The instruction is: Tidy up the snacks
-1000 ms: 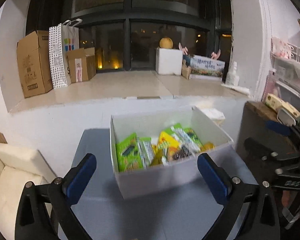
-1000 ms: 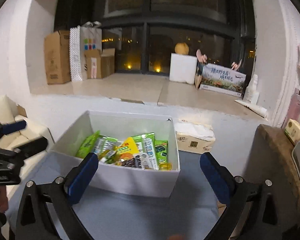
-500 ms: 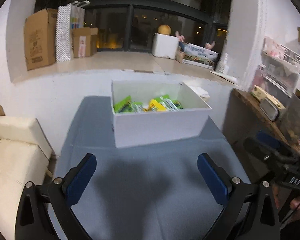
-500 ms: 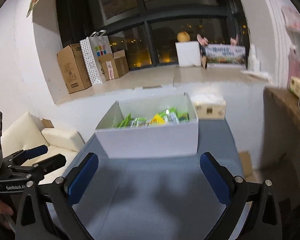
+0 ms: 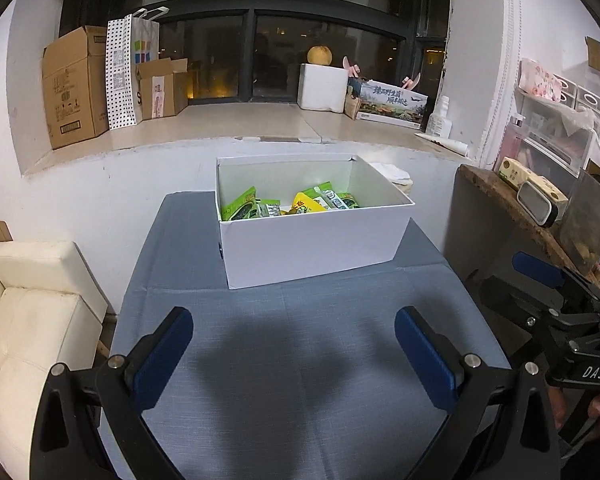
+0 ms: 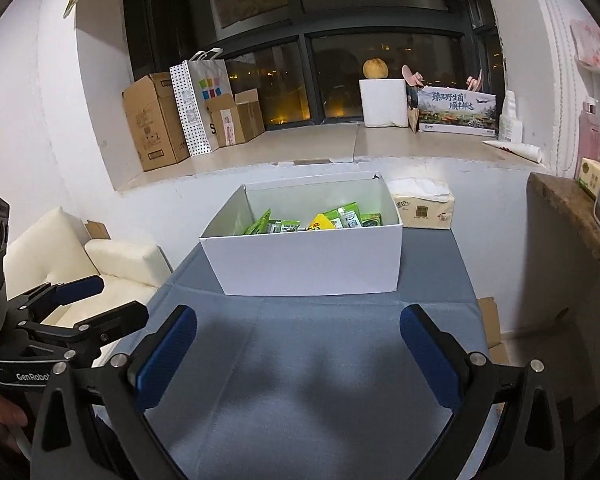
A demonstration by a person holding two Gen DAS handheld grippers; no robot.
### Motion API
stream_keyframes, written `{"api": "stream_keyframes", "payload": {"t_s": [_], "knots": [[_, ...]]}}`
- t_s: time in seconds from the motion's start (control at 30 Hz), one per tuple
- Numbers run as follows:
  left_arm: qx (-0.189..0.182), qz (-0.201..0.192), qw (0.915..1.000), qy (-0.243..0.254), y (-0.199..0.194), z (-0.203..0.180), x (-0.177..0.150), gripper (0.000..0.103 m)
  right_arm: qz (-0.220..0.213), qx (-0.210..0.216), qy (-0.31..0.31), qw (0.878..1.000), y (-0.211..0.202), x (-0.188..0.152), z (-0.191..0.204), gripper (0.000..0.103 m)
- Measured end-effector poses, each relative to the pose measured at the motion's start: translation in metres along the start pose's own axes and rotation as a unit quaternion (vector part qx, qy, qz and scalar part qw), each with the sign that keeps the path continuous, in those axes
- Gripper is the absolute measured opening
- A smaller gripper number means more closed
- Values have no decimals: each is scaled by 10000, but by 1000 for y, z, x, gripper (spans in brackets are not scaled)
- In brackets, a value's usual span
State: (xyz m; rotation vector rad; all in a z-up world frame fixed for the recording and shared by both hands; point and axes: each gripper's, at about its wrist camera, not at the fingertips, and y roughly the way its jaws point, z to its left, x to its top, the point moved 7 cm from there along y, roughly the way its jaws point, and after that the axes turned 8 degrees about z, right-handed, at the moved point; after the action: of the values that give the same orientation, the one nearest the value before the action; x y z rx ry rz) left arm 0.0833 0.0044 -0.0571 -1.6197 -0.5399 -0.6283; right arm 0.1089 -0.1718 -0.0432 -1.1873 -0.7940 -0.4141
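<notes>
Snacks (image 5: 296, 206) are lying bunched in green and yellow packets inside the white box (image 5: 312, 248), which is sitting ahead of both tools on the far part of the blue-covered counter (image 5: 300, 360), so the packets are already sitting gathered in one container, though whether sorting is over or further handling is coming cannot be judged. Left tool (image 5: 294, 356) and right tool (image 6: 298, 354) are both hovering with fingers spread wide and gripping nothing, well short of the box. Its near wall is hiding the lower packets, so their number and arrangement are staying unclear.
</notes>
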Motion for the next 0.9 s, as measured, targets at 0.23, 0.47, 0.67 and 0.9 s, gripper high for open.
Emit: {"api": "stream_keyframes", "payload": {"t_s": [0.23,0.47,0.67,0.9], "knots": [[5,0,10000,-28,-1,1,1,103,8,69,-40,10000,-1,0,4,103],[11,41,10000,-37,0,2,1,103,16,85,-68,9999,-2,-1,8,103],[-2,74,10000,-39,1,3,1,103,32,65,-84,9999,-1,-3,9,103],[-11,87,10000,-33,2,2,0,103,43,53,-81,9999,-1,-3,10,103]]}}
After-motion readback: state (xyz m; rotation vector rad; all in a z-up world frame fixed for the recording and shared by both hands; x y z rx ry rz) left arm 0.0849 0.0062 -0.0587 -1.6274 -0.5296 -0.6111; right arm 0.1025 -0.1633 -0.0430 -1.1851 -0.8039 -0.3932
